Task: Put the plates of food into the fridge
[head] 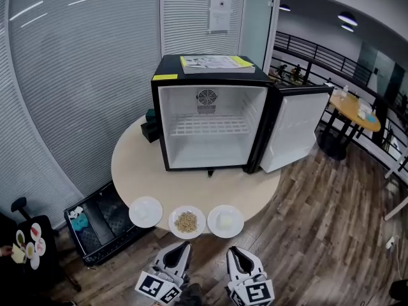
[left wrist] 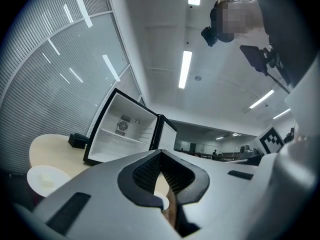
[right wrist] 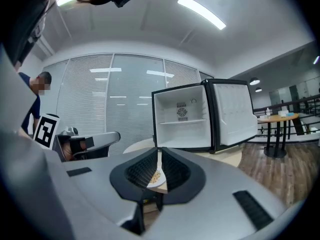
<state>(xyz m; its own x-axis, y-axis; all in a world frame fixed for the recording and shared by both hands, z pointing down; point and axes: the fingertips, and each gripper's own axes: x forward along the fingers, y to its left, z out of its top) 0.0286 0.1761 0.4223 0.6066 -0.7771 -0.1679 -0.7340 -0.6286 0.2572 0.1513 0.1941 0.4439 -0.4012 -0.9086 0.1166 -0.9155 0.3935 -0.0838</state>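
Approach step, I judge. 3 plates (head: 187, 222) lower centre on counter (head: 131, 164); fridge (head: 210, 129) open (shelves bare). Left gripper (head: 181, 248), right gripper (head: 234, 254) both closed, empty. Next: I open one, take a rim.

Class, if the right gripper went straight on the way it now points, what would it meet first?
Probably the plate of brown grains at the near edge of the table: it shows in the slit between the closed jaws of the right gripper. Depth is unclear.
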